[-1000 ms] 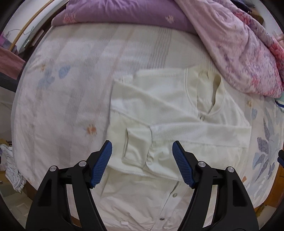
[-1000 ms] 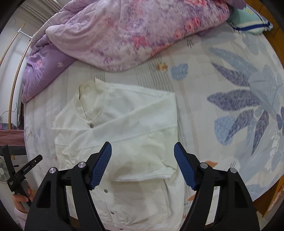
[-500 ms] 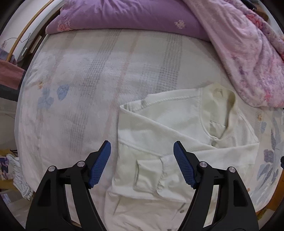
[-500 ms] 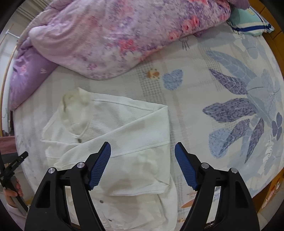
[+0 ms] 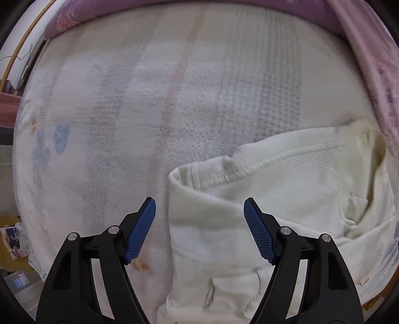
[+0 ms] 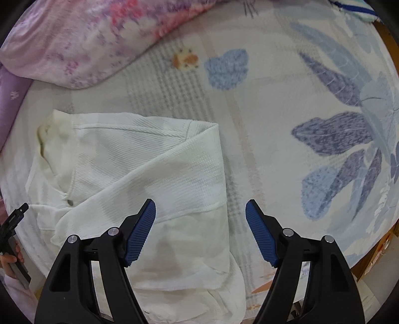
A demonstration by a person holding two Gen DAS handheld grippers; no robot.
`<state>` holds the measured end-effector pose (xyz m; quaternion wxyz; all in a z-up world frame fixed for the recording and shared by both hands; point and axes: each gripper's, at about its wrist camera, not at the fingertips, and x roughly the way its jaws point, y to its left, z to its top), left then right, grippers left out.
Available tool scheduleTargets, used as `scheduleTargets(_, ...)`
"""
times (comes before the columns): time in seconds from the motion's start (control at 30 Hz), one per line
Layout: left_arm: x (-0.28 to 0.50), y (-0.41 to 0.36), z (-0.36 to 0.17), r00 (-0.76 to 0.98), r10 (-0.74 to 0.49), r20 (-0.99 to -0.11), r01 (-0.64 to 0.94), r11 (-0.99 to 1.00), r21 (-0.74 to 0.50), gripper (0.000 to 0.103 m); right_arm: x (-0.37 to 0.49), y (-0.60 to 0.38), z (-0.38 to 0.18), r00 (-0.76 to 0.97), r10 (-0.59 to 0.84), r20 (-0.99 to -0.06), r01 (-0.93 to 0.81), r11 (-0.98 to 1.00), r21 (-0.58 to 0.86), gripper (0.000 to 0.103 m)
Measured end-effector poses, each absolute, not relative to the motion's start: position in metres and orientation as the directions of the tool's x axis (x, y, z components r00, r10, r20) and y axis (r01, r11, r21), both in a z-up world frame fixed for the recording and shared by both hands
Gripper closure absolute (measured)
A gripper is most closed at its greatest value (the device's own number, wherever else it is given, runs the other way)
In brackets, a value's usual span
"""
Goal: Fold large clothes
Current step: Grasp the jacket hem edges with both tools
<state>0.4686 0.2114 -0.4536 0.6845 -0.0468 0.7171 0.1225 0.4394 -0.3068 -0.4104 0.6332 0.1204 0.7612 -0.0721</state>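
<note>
Both pairs of your fingers stand wide apart with nothing pressed between the blue ribbed pads: on your left gripper (image 5: pixel 199 229) the pads (image 5: pixel 141 230) straddle the left folded edge of the cream cardigan (image 5: pixel 274 199), one pad over bare bedsheet (image 5: pixel 124 112) and the other over the knit, neither gripping it; on your right gripper (image 6: pixel 200 230) the pads (image 6: pixel 260 234) straddle the cardigan's (image 6: pixel 149 174) right folded edge the same way, the inner pad above the sleeve and the outer one above the sheet (image 6: pixel 261 104). Your cardigan lies flat on the sheet with both sleeves crossed over its chest, collar (image 6: pixel 49 129) at the far end and a small button (image 6: pixel 69 201) just below the neckline. Beyond the collar, a pink floral quilt (image 6: pixel 74 37) is heaped, its edge coming close to the neckline, with a plain purple layer (image 5: pixel 174 10) of bedding beside it. To the right of the cardigan the sheet carries a print of large blue-grey leaves (image 6: pixel 336 139), well apart from the fabric. At the cardigan's left side, seen from your right wrist, your other hand (image 6: pixel 8 260) shows at the frame edge around a black handle. The left wrist view is smeared with motion blur, so fine detail of the weave there cannot be made out
</note>
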Motion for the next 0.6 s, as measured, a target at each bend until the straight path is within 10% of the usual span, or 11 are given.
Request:
scheduleTargets(0.27,0.475,0.231,-0.498,-0.086,0.007,-0.996,-0.279,0.960,0.031,0.041,0.454,-0.311,-0.440,-0.184,0.093,-0.979,0.270,0.962,0.041,0.031)
scheduleTargets(0.4,0.470,0.236,-0.487,-0.036,-0.047,-0.998,-0.312,0.950,-0.033,0.075,0.464,-0.315,-0.453,-0.202,0.124,-0.972,0.262,0.963,0.069,0.031)
scheduleTargets(0.6,0.457,0.221,-0.464,0.050,0.044,-0.998,-0.327,0.945,0.025,0.084,0.481,-0.325,-0.472,-0.237,0.150,-0.960,0.293,0.953,0.077,0.024)
